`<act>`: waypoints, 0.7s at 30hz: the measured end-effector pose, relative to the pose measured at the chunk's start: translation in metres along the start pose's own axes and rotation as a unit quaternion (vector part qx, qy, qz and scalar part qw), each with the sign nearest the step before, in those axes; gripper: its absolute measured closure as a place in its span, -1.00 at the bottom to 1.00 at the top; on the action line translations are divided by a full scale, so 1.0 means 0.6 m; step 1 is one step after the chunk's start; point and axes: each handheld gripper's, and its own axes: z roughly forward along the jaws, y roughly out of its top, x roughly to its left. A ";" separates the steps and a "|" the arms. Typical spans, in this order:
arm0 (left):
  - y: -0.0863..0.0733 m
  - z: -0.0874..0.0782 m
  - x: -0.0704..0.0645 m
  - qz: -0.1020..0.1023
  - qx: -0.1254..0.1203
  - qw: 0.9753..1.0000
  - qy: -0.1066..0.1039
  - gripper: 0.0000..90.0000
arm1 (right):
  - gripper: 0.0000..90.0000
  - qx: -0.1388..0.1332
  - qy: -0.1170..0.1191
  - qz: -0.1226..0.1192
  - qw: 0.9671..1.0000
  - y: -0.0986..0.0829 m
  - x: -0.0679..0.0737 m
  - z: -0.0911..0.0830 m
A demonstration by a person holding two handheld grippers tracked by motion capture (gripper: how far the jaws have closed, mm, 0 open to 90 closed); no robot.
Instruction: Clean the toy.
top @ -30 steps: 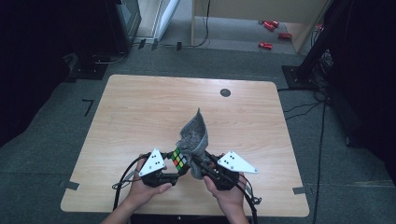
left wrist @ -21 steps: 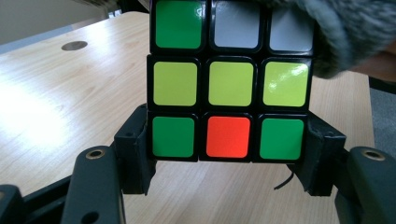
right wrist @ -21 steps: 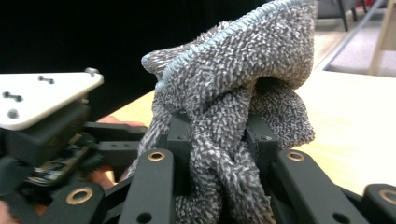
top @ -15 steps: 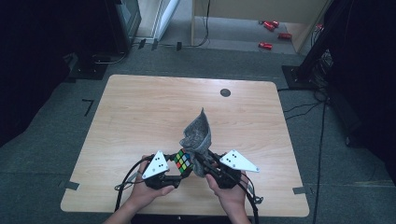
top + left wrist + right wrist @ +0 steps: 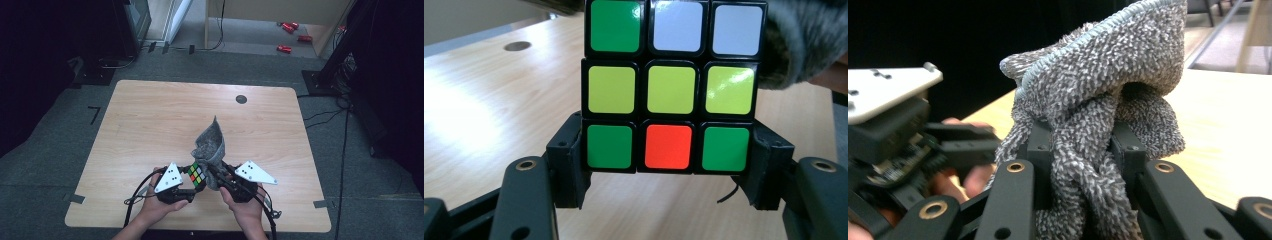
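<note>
A puzzle cube (image 5: 197, 175) (image 5: 671, 85) with green, yellow, red and white stickers is held above the near edge of the table, my left gripper (image 5: 195, 184) (image 5: 669, 160) shut on its lower row. Right beside it my right gripper (image 5: 214, 176) (image 5: 1082, 150) is shut on a bunched grey cloth (image 5: 210, 145) (image 5: 1098, 110), which stands up in a peak and touches the cube's right side. In the right gripper view the left gripper's grey plate (image 5: 888, 90) and a hand sit at the left.
The wooden table (image 5: 150, 120) stretches ahead, with a round dark grommet (image 5: 241, 99) near its far edge. Cables trail from both grippers over the near edge. Beyond the table are dark stands and red objects (image 5: 287, 30) on the floor.
Both hands and the cloth have barely moved; the cube and cloth stay pressed together at the same spot.
</note>
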 end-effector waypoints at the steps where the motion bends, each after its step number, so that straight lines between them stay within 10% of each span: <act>1: 0.000 -0.003 0.005 -0.003 -0.002 1.000 0.005 -0.24 | 0.55 0.001 -0.004 0.000 1.000 -0.001 -0.003 0.000; 11: -0.004 0.010 -0.009 -0.003 0.006 1.000 -0.010 -0.24 | 0.55 -0.002 0.027 -0.022 0.999 0.006 0.026 0.000; 21: -0.002 -0.004 0.010 -0.011 -0.002 1.000 0.004 -0.24 | 0.55 0.002 0.006 0.002 1.000 0.003 0.003 -0.002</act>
